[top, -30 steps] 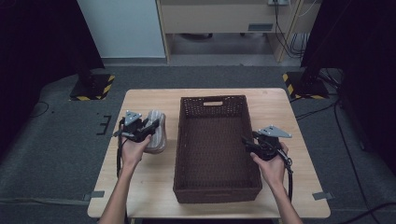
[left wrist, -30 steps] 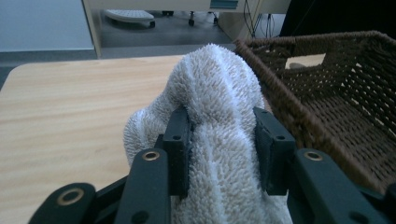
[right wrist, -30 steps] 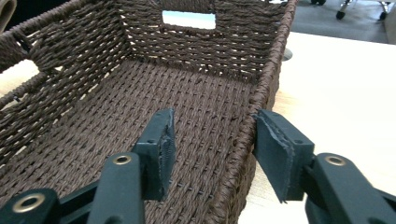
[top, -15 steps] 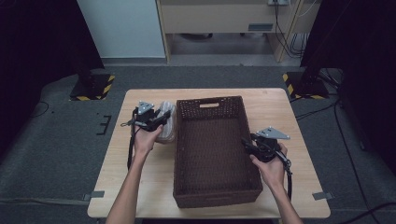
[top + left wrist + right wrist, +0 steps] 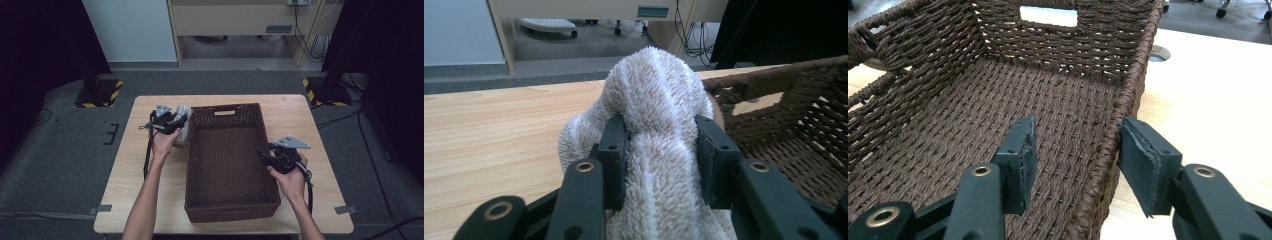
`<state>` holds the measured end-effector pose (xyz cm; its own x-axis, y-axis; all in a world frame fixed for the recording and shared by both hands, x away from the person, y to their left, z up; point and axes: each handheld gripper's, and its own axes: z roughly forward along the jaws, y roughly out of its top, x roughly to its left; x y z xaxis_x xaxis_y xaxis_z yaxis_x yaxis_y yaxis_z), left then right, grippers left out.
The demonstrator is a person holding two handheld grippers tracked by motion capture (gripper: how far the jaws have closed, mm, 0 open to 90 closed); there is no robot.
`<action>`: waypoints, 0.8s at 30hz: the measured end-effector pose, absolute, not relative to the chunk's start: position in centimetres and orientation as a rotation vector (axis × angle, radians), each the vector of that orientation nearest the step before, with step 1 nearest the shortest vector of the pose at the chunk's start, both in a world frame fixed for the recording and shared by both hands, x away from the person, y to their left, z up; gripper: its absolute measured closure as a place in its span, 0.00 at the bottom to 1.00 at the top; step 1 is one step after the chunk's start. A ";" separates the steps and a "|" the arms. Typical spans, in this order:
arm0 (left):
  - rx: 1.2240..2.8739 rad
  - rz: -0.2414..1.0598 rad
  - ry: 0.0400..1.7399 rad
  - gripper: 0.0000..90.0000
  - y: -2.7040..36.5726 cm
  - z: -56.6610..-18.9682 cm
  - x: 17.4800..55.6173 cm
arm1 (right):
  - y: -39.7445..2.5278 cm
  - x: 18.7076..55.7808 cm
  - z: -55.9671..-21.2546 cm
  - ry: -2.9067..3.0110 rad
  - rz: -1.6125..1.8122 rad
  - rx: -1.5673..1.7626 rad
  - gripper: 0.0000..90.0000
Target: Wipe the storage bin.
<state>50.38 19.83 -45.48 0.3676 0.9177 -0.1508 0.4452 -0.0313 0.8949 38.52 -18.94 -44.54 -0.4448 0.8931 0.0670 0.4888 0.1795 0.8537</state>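
Left gripper (image 5: pixel 659 150): clamped on the cream terry-cloth towel (image 5: pixel 656 107), forearm stretched toward the bench's (image 5: pixel 300 112) far-left part.
Towel: just left of the brown woven rectangular basket (image 5: pixel 227 207).
Right gripper (image 5: pixel 1075 155): jaws apart, straddling the basket's right wall.

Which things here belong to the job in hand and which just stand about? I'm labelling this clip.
In the job:
- towel, clamped in the left gripper
- woven basket, its right wall between the open jaws of the right gripper

Standing about:
- table
- cabinet on the floor behind
- black stands with striped bases
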 end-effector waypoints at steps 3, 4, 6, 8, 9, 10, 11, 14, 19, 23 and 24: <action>1.641 0.590 1.249 0.69 20.1 -46.4 50.7 | -18.9 38.5 -44.5 2.009 1.188 1.295 0.55; 1.642 0.590 1.252 0.69 20.2 -46.6 50.8 | -18.9 38.5 -44.5 2.009 1.189 1.295 0.55; 1.645 0.582 1.273 0.69 20.3 -47.4 51.0 | -18.9 38.5 -44.6 2.009 1.190 1.296 0.55; 1.675 0.577 1.298 0.69 20.2 -48.4 51.2 | -18.9 38.5 -44.6 2.011 1.189 1.296 0.55; 1.699 0.568 1.305 0.70 20.1 -48.9 51.3 | -18.9 38.5 -44.6 2.011 1.190 1.295 0.55; 1.734 0.561 1.313 0.70 19.8 -49.7 51.5 | -19.0 38.5 -44.6 2.012 1.191 1.295 0.54; 1.743 0.560 1.320 0.70 19.5 -50.4 51.5 | -19.0 38.5 -44.6 2.013 1.191 1.294 0.54; 1.719 0.556 1.340 0.71 19.1 -51.5 51.4 | -19.0 38.6 -44.6 2.013 1.193 1.292 0.54; 1.705 0.511 1.364 0.71 19.6 -51.3 51.4 | -19.0 38.6 -44.6 2.019 1.196 1.288 0.54; 1.588 0.481 1.331 0.72 21.3 -48.7 50.6 | -19.0 38.6 -44.6 2.022 1.196 1.287 0.53; 1.570 0.484 1.317 0.71 21.6 -48.1 50.4 | -19.0 38.6 -44.6 2.020 1.197 1.286 0.53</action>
<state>50.44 21.58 -48.05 0.3294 0.9018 -0.2797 0.5064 0.0813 0.8584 38.60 -19.00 -44.58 -0.4568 0.8869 0.0688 0.4863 0.1842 0.8541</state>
